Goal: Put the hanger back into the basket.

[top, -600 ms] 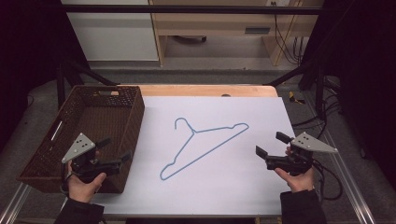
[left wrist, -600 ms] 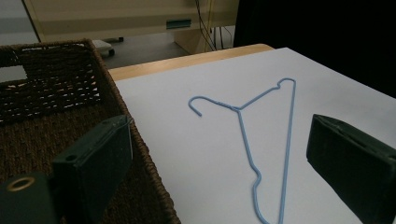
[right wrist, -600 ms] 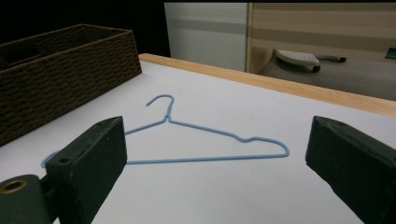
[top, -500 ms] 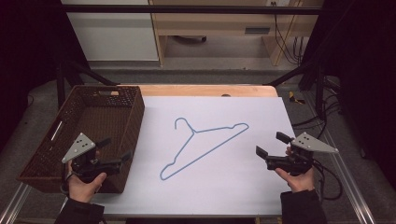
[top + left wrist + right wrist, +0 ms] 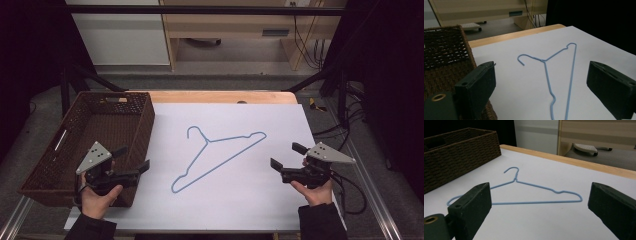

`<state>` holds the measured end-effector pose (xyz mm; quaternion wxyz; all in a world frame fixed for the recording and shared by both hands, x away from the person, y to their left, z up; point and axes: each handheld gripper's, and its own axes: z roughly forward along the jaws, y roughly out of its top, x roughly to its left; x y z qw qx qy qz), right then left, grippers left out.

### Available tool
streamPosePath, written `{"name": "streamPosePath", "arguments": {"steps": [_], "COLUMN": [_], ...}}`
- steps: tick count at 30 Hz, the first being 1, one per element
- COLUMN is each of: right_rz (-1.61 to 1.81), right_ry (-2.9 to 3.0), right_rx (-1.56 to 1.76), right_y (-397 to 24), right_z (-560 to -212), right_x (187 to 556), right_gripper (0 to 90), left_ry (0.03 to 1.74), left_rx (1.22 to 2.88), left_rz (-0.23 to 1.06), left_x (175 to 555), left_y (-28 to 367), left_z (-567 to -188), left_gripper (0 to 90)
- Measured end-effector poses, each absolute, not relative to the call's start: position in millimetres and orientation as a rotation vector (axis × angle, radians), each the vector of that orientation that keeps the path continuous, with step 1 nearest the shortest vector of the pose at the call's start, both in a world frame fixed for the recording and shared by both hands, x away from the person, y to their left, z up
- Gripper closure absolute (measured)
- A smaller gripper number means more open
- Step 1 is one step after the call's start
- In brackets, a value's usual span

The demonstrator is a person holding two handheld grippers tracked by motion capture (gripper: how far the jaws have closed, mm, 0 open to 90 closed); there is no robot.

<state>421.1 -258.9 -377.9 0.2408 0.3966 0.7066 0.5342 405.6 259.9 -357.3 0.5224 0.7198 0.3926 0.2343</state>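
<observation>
A light blue wire hanger [image 5: 207, 141] lies flat in the middle of the white table top, its hook toward the far left. My left gripper [image 5: 134, 158] hovers at the near left, close to the basket's front corner, open and holding nothing. At the near right my right gripper [image 5: 285, 155] also stands open with nothing between its jaws, pointing left toward the hanger. In the left gripper view the hanger [image 5: 544, 60] lies ahead between the spread jaws of that gripper [image 5: 541, 75]. The right gripper view shows the hanger [image 5: 515, 180] beyond its own wide jaws [image 5: 540, 192].
A dark brown wicker basket [image 5: 145, 120] stands along the table's left side; it also appears as the basket [image 5: 446, 50] and the basket [image 5: 461, 147]. A wooden strip [image 5: 220, 96] edges the far side. Bare white surface [image 5: 240, 210] surrounds the hanger.
</observation>
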Motion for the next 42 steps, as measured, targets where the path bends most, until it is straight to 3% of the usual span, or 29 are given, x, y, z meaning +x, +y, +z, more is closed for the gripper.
{"name": "streamPosePath", "arguments": {"steps": [19, 42], "right_rz": [1.44, 1.439], "right_ry": [1.948, 1.959], "right_rx": [1.097, 1.095], "right_y": [-254.0, -251.5], "right_z": [-380.8, -381.8], "right_x": [422.7, 423.7], "right_gripper": [4.7, 5.0], "left_ry": [0.882, 0.933], "left_rx": [1.813, 1.959], "left_rz": [0.516, 0.461], "left_x": [422.7, 479.8], "left_y": [216.1, 162.4], "left_z": [-358.6, -380.3], "left_gripper": [8.8, 11.6]}}
